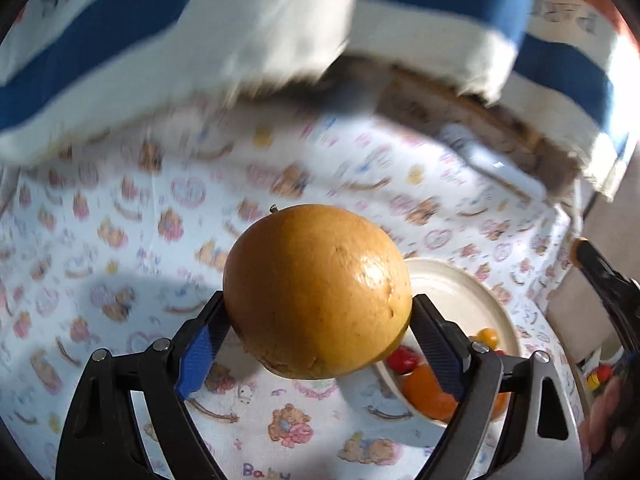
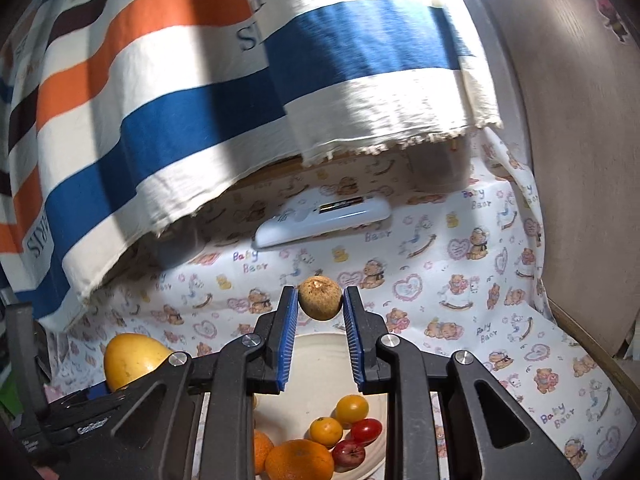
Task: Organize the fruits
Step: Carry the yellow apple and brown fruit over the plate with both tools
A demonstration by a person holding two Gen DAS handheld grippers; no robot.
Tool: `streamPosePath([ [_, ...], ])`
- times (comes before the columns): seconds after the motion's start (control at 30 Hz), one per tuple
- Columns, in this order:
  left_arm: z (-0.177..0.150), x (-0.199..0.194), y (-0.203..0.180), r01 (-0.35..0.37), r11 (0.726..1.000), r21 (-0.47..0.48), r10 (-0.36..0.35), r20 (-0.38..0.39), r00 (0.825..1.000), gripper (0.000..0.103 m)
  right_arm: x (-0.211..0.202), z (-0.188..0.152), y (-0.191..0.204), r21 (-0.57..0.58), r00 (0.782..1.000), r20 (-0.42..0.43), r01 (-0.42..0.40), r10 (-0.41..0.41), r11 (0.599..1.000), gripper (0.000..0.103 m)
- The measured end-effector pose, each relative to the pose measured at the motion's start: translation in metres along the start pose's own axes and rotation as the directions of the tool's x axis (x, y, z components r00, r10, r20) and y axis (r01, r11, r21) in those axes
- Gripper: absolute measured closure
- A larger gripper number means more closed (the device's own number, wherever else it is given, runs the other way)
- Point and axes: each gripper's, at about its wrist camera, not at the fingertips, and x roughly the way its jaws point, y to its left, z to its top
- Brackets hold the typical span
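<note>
A large yellow-orange round fruit point(image 1: 316, 292) hangs above the bear-print cloth, and my left gripper point(image 1: 318, 300) is shut on it, its blue pads pressing both sides. In the right wrist view that fruit point(image 2: 132, 360) shows at the lower left. My right gripper point(image 2: 320, 294) is shut on a small brown round fruit point(image 2: 320, 298) above a cream plate point(image 2: 320, 344). On the plate lie oranges point(image 2: 300, 460), small yellow fruits point(image 2: 351, 408) and red ones point(image 2: 366, 430). The plate point(image 1: 460, 292) sits to the lower right in the left wrist view.
A striped blue, orange and white cloth point(image 2: 160, 120) hangs over the back of the table. Under its edge lie a white remote-like device point(image 2: 324, 216) and a brownish cylinder point(image 2: 438, 168). A wooden panel point(image 2: 580, 160) closes the right side.
</note>
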Motion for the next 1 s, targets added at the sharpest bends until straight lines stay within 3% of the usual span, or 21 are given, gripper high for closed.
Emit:
streamPosePath([
  [0.2,0.014,-0.021,-0.03,0.048,0.992,0.114,-0.055,0.055,0.997,0.015,0.004,0.007,-0.017,0.027,0.999,-0.034,-0.003,0.004,1.0,0.079],
  [0.37,0.023,-0.007,-0.056,0.149,0.982,0.113,-0.148,-0.017,0.989,0.015,0.011,0.008,-0.026,0.019,0.998,-0.055,0.013,-0.012,1.0,0.079],
  [0.47,0.022,0.009,-0.073,0.16,0.974,0.16,-0.154,-0.048,0.987,0.015,0.013,0.01,-0.036,0.046,0.998,-0.059,0.029,-0.027,0.998,0.079],
  [0.63,0.022,0.043,-0.091,0.19,0.968,0.162,-0.169,-0.137,0.976,0.016,0.018,0.012,-0.058,0.104,0.996,-0.076,0.063,-0.055,0.993,0.079],
  [1.0,0.016,0.085,-0.109,0.194,0.963,0.19,-0.155,-0.202,0.967,0.018,0.047,-0.002,-0.071,0.12,0.982,-0.177,0.092,-0.07,0.988,0.079],
])
